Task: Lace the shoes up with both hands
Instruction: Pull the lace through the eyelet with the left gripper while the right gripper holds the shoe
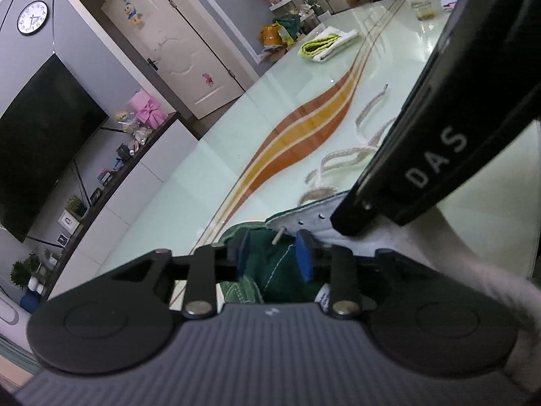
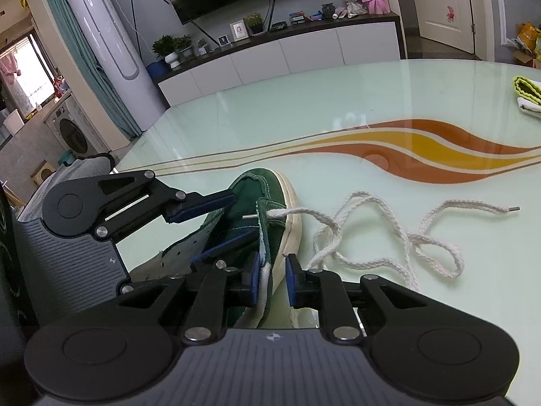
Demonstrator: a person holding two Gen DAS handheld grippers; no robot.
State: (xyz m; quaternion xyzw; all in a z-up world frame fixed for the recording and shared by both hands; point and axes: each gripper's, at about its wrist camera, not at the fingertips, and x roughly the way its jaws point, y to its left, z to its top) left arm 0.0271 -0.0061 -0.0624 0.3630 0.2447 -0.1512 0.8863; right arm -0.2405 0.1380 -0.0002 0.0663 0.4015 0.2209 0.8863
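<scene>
Lying on a pale glass table (image 2: 338, 108) with an orange-yellow wave stripe, a green shoe (image 2: 270, 199) sits at about 6 o'clock in the right wrist view, toe pointing to 12. White lace (image 2: 372, 237) threads out of an eyelet near the toe, metal aglet tip (image 2: 248, 217) poking through to the inside, and the rest of the lace sprawls in loose loops on the table toward 3 o'clock, far aglet (image 2: 514, 208) at 3. Right gripper (image 2: 272, 280): jaws narrow-to-medium gap, blue pads straddling the shoe's right eyelet flap and white sole edge; left pad touches the flap, right pad looks just off it, so not a closed grip. Left gripper (image 2: 216, 216) comes in from 9 o'clock, jaws wide, upper finger over the shoe opening, lower finger down inside near the tongue.

Left wrist view: left gripper (image 1: 270, 253) jaws wide, blue pads either side of the green tongue (image 1: 270, 270), aglet (image 1: 276, 237) just above the gap at 12. Right gripper's black body (image 1: 422, 155) crosses from 1 o'clock, marked "DAS". Lace loops (image 1: 341, 157) at 1–2 o'clock on the table. Folded green-white cloth (image 1: 324, 45) at 12, well apart; plastic cup (image 1: 419, 3) at 1 o'clock, far edge.
</scene>
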